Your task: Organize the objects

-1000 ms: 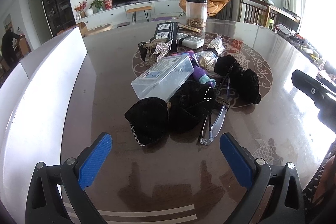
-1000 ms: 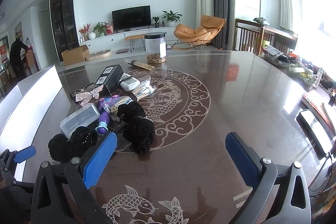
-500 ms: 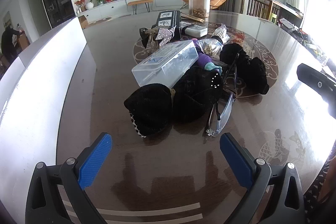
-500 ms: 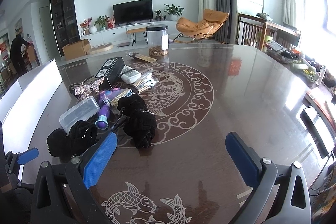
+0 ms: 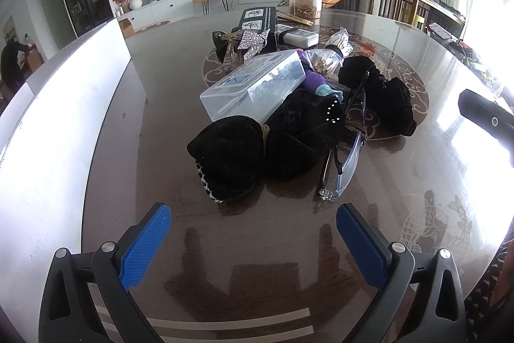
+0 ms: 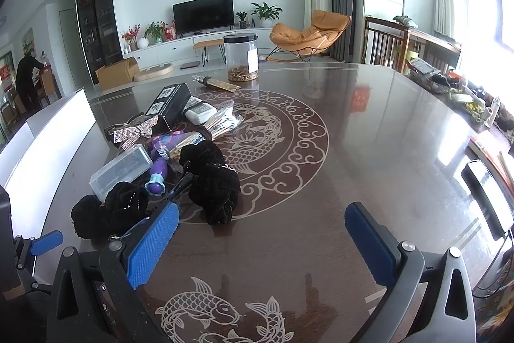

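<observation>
A heap of small items lies on the dark round table [image 5: 257, 246]. Nearest my left gripper [image 5: 253, 238] is a black velvet bow [image 5: 263, 147], with clear glasses [image 5: 347, 163] to its right. Behind them are a clear plastic box [image 5: 253, 85], a purple toy [image 5: 316, 81] and another black velvet piece [image 5: 379, 92]. That gripper is open and empty, a short way in front of the bow. My right gripper [image 6: 261, 235] is open and empty over bare table, right of the same heap: the black velvet piece [image 6: 212, 179], the plastic box [image 6: 120, 171] and a rhinestone bow [image 6: 136, 132].
A black carton [image 6: 170, 103], a white packet [image 6: 200, 111], bagged sticks [image 6: 221, 121] and a clear jar [image 6: 241, 57] stand further back. A white board [image 5: 48, 124] runs along the table's left edge. A person stands far off at the left [image 6: 27, 76].
My left gripper has drawn closer to the black velvet bow, which now looks larger. The right gripper has crept slightly forward. Both stay open.
</observation>
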`<control>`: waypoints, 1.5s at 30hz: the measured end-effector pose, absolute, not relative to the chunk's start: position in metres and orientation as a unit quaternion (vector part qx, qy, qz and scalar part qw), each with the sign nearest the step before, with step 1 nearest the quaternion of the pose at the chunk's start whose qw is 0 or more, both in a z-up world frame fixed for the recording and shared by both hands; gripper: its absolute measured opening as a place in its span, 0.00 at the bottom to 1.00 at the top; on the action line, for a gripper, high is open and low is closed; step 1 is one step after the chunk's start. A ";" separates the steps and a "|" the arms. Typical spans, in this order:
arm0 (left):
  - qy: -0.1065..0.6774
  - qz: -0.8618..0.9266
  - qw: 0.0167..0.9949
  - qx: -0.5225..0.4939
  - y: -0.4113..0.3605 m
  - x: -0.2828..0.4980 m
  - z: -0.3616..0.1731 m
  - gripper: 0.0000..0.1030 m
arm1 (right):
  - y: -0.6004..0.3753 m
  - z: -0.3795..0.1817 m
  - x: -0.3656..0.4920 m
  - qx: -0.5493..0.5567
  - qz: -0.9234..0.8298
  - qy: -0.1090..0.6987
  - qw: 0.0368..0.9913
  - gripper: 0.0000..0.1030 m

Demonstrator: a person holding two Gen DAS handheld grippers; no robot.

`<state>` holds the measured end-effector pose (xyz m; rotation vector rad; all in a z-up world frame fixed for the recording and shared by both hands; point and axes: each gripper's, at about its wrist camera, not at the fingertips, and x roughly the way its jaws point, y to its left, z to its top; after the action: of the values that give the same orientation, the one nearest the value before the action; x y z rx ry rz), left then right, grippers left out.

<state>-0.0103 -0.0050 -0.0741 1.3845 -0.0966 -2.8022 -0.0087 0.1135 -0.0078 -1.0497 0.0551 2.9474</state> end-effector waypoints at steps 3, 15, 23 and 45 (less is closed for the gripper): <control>-0.030 -0.895 0.008 0.445 -0.006 -0.011 -0.075 1.00 | 0.114 -0.008 -0.009 -0.336 0.942 0.018 0.006 1.00; -0.032 -0.891 0.008 0.452 -0.006 -0.011 -0.080 1.00 | 0.113 -0.009 -0.009 -0.337 0.941 0.018 0.005 1.00; -0.032 -0.890 0.010 0.456 -0.006 -0.012 -0.082 1.00 | 0.112 -0.010 -0.009 -0.337 0.941 0.018 0.005 1.00; -0.014 -0.885 0.005 0.465 -0.013 -0.014 -0.087 1.00 | 0.113 -0.014 -0.011 -0.345 0.938 0.027 0.003 1.00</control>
<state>-0.0138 -0.0125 -0.0868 1.4545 -0.0428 -2.7722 -0.0105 0.1129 -0.0142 -1.0812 0.0839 2.9432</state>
